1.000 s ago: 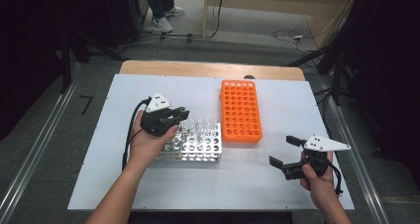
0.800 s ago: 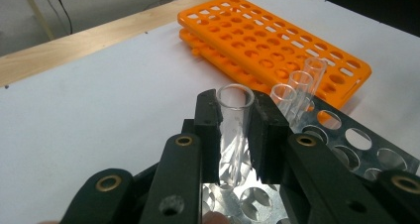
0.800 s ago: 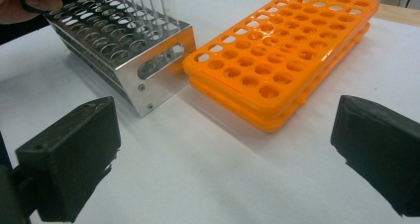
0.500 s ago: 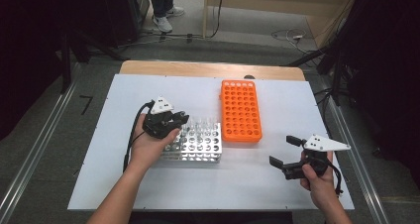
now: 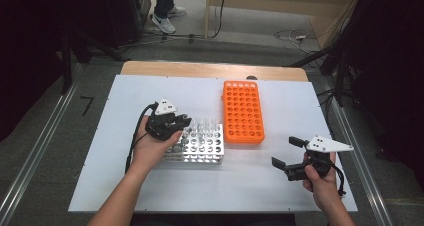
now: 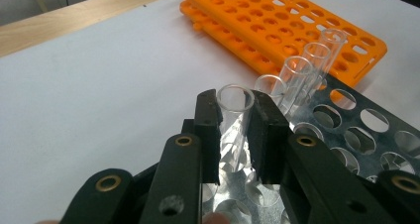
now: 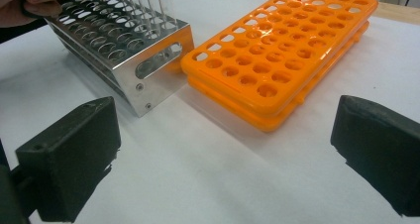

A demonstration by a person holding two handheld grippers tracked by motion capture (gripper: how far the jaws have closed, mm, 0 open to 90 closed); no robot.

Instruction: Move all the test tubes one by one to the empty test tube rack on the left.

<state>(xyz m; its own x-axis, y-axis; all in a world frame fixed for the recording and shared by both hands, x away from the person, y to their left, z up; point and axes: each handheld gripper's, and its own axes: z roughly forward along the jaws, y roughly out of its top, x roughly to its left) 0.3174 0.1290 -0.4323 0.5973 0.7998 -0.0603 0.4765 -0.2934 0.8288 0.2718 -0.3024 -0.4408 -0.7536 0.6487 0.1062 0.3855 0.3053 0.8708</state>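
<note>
The clear glass tube (image 6: 234,120) I am working on stands between my left gripper's (image 6: 235,135) two black jaws, in the middle of the left gripper view, its open mouth just above the jaw tips. The jaws are pressed against its sides, so I have it clamped. Its lower end sits over the metal rack (image 6: 356,135), whose round holes fill the lower right of that view. Four more tubes (image 6: 302,73) stand in a row behind it, running toward the upper right.

In the high view my left gripper (image 5: 167,123) is at the left of centre, over the near-left corner of the metal rack (image 5: 202,148), my hand wrapped around it. Just right of the rack, close beside it, lies the orange rack (image 5: 243,111), long side running up the frame, with all visible holes bare.

My right gripper (image 5: 290,153) is at the lower right of the high view, well apart from both racks, above the white table (image 5: 125,186). In the right gripper view its jaws stand wide apart at the bottom corners, with nothing between them; the orange rack (image 7: 277,50) lies ahead.
</note>
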